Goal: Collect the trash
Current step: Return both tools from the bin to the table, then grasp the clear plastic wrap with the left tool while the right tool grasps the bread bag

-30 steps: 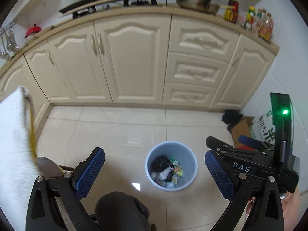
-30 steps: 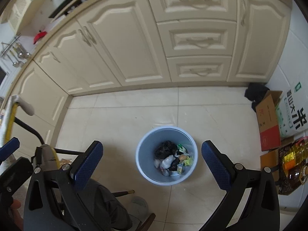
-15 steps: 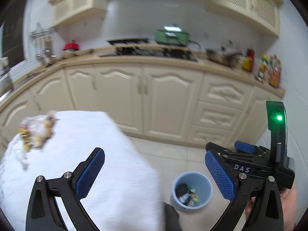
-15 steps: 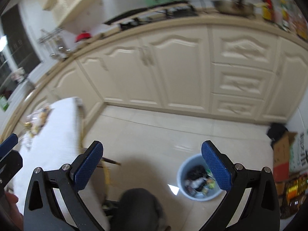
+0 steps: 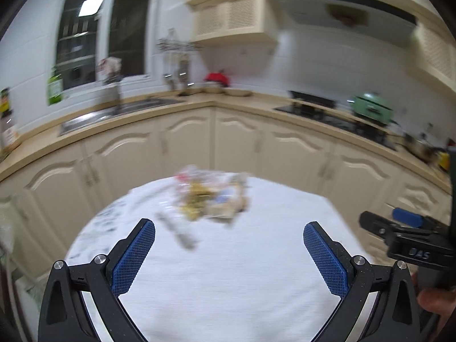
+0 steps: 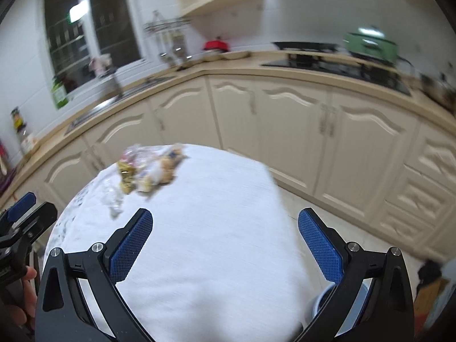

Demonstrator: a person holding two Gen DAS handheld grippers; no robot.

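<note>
A pile of wrappers and food scraps lies at the far side of a table with a white cloth; it also shows in the right wrist view. A thin grey scrap lies nearer on the cloth. My left gripper is open and empty above the near part of the table. My right gripper is open and empty, also over the cloth. The blue trash bin shows only as a sliver of rim behind the right finger. Both views are blurred.
Cream kitchen cabinets run behind the table under a counter with a sink, a stove and a green pot. A cardboard box stands on the floor at right. The right gripper's body is beside the table.
Both grippers have swung up and left, from looking down at the trash bin on the floor to facing the table and the trash pile. Both stayed open.
</note>
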